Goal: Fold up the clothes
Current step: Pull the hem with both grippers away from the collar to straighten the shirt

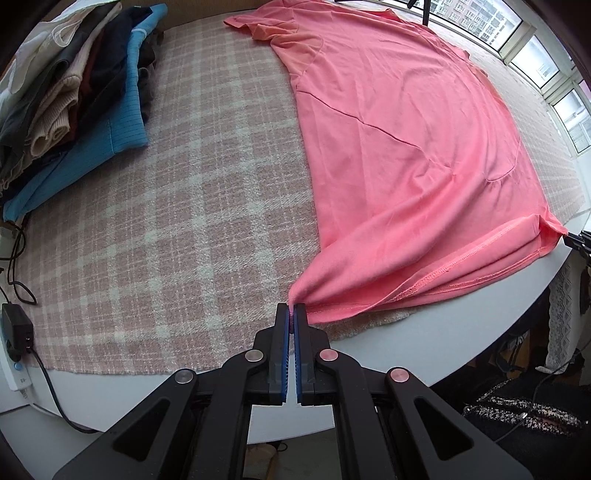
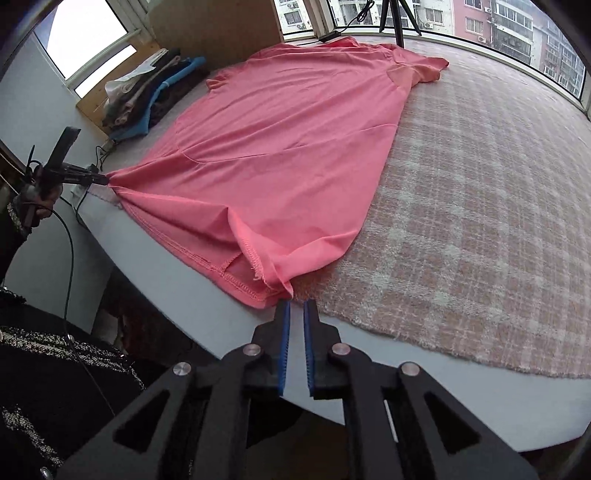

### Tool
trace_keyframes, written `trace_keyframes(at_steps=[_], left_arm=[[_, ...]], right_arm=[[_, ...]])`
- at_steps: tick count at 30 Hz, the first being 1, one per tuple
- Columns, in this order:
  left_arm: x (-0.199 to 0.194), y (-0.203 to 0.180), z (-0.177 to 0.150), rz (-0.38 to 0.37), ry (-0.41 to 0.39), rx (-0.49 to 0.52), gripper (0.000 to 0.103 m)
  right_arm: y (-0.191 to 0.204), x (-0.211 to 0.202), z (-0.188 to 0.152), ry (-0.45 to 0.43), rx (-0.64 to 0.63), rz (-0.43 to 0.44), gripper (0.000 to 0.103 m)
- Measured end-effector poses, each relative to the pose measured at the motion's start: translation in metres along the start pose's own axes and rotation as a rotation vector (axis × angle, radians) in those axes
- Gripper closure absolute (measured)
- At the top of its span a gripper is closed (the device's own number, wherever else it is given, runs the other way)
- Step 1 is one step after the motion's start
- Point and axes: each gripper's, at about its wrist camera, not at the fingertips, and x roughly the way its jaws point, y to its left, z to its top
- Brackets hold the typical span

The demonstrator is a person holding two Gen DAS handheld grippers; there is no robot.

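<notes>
A pink T-shirt [image 1: 406, 129] lies spread flat on a pink plaid blanket [image 1: 166, 221], its hem at the table's near edge. My left gripper [image 1: 295, 308] points down and is shut on the hem's left corner, which bunches into folds. In the right wrist view the same left gripper [image 2: 105, 180] pinches that corner, and the T-shirt [image 2: 277, 147] stretches away from it. My right gripper [image 2: 297, 304] has a narrow gap between its blue pads. The hem's right corner [image 2: 284, 284] lies just ahead of its tips, and nothing shows between the pads.
A pile of folded clothes [image 1: 74, 92] with a blue garment on its near side sits at the far left, also visible as the pile [image 2: 147, 96]. A power strip with cables [image 1: 14, 332] lies on the white table [image 1: 443, 343]. A tripod [image 2: 399, 22] stands by the windows.
</notes>
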Motion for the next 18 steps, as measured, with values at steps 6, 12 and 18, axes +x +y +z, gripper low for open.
trace_keyframes(at_steps=[6,12,18], left_arm=[[-0.002,0.017,0.007,-0.004,0.008,0.005,0.101],[-0.006,0.036,0.014,-0.012,0.002,0.0,0.101],[-0.02,0.058,0.011,-0.028,-0.02,-0.018,0.101]], right_arm=[[0.013,-0.001,0.007,-0.014,-0.073,-0.039,0.08],[0.018,0.013,0.018,0.025,-0.098,-0.017,0.092],[0.018,-0.022,0.007,-0.078,-0.009,-0.124,0.1]])
